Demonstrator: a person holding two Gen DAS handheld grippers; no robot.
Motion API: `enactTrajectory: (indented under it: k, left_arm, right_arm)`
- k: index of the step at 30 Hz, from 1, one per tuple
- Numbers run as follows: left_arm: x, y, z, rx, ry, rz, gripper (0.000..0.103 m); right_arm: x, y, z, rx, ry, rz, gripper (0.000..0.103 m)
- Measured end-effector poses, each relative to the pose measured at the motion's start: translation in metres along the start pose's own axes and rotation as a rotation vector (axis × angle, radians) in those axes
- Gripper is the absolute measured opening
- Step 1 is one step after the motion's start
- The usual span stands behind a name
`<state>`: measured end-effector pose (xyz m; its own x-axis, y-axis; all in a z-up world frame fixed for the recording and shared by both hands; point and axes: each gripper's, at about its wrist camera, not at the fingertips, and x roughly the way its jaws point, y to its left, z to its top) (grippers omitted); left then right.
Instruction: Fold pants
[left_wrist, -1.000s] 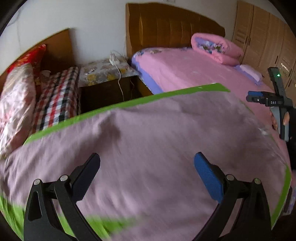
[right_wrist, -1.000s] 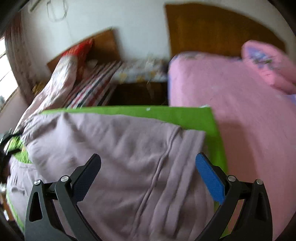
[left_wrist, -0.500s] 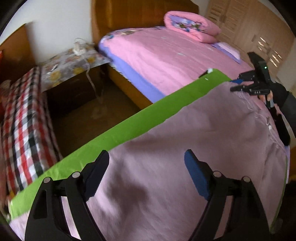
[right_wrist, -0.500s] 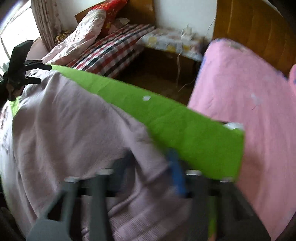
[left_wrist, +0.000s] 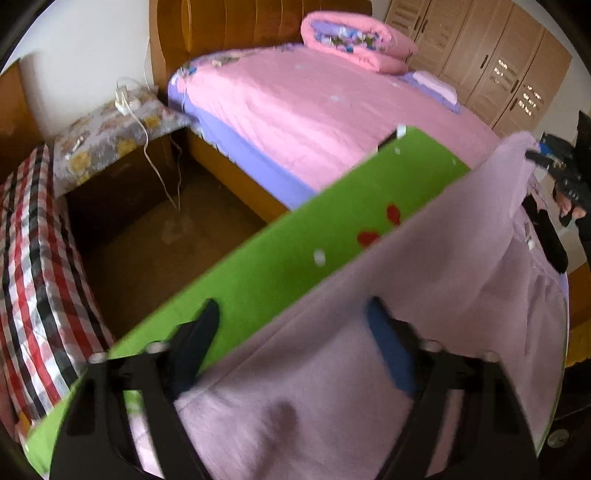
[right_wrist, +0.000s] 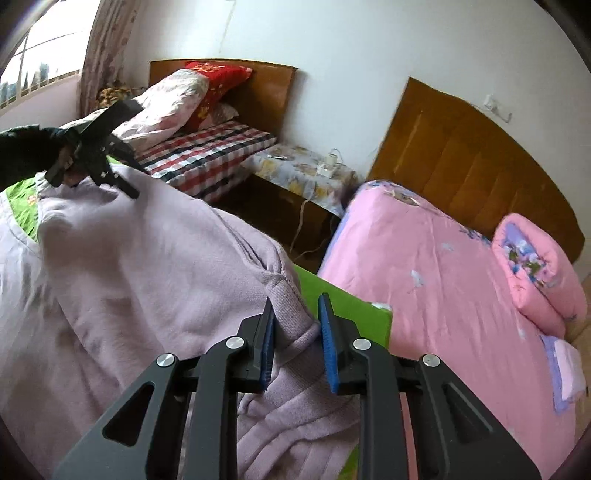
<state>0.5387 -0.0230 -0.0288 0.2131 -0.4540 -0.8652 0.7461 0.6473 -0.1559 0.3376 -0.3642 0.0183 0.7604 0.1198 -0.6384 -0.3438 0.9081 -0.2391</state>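
Pants (left_wrist: 369, 387) lie between our left gripper (left_wrist: 291, 332) jaws, which have just been closing, one over the green surface (left_wrist: 314, 229), not yet pinching. Right view: our right gripper (right_wrist: 295, 325) jaws clamp the ribbed waistband (right_wrist: 291, 321), ready to fold.

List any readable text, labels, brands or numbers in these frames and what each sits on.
None legible in either view.
Right tool: faint white marking on its black body, too blurred to read. Its jaws have just been closing, with the pants waistband between them.
Green mat: red shapes look like a print, not letters.
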Motion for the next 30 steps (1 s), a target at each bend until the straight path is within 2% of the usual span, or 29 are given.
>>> enactTrajectory:
  k: [1, 2, 4, 6, 8, 10, 13, 14, 17, 21, 24, 25, 26, 27, 28, 29, 30]
  left_arm:
    - [-0.001, -0.003, -0.005, 0.005, 0.008, 0.013, 0.015]
    - [-0.004, -0.008, -0.01, 0.016, 0.009, 0.049, 0.009]
    - [-0.025, -0.03, -0.023, 0.066, -0.04, 0.179, 0.006]
    - [-0.061, -0.062, -0.035, 0.106, -0.128, 0.322, 0.006]
    - [-0.101, -0.099, -0.048, 0.143, -0.229, 0.458, 0.006]
    - [-0.145, -0.151, -0.073, 0.185, -0.339, 0.578, 0.006]
    - [-0.177, -0.233, -0.126, 0.293, -0.42, 0.71, 0.006]
    - [-0.18, -0.264, -0.153, 0.324, -0.432, 0.728, 0.006]
    - [-0.173, -0.311, -0.202, 0.334, -0.435, 0.712, 0.006]
    - [-0.129, -0.335, -0.255, 0.262, -0.33, 0.61, 0.007]
    - [-0.093, -0.332, -0.275, 0.201, -0.231, 0.548, 0.011]
    - [-0.088, -0.333, -0.278, 0.171, -0.216, 0.541, 0.013]
    - [-0.088, -0.332, -0.278, 0.152, -0.213, 0.544, 0.018]
    - [-0.095, -0.333, -0.278, 0.123, -0.242, 0.539, 0.025]
    - [-0.106, -0.336, -0.279, 0.08, -0.286, 0.53, 0.051]
    - [-0.116, -0.34, -0.283, 0.043, -0.312, 0.522, 0.083]
    - [-0.132, -0.344, -0.286, -0.027, -0.35, 0.498, 0.092]
  right_arm:
    - [-0.001, 0.005, -0.001, -0.003, 0.001, -0.006, 0.023]
    - [-0.001, 0.014, 0.002, -0.021, 0.004, -0.025, 0.023]
    - [-0.007, 0.021, 0.002, -0.015, 0.004, -0.049, 0.023]
    - [-0.022, 0.024, -0.002, 0.005, -0.017, -0.071, 0.023]
    - [-0.051, 0.026, -0.01, 0.046, -0.076, -0.086, 0.023]
    - [-0.086, 0.032, -0.025, 0.083, -0.147, -0.089, 0.023]
    - [-0.128, 0.044, -0.057, 0.108, -0.211, -0.081, 0.023]
    - [-0.142, 0.051, -0.077, 0.116, -0.217, -0.074, 0.023]
    - [-0.16, 0.068, -0.127, 0.163, -0.194, -0.046, 0.024]
    - [-0.15, 0.095, -0.185, 0.221, -0.079, -0.005, 0.024]
    - [-0.146, 0.108, -0.209, 0.262, -0.037, 0.021, 0.035]
    - [-0.148, 0.112, -0.213, 0.271, -0.023, 0.011, 0.044]
    - [-0.154, 0.114, -0.216, 0.284, -0.014, -0.015, 0.061]
    - [-0.163, 0.119, -0.218, 0.297, -0.02, -0.026, 0.066]
    - [-0.178, 0.117, -0.222, 0.341, -0.047, -0.018, 0.071]
    - [-0.189, 0.118, -0.228, 0.376, -0.066, -0.006, 0.071]
    - [-0.199, 0.117, -0.233, 0.411, -0.085, 0.004, 0.071]
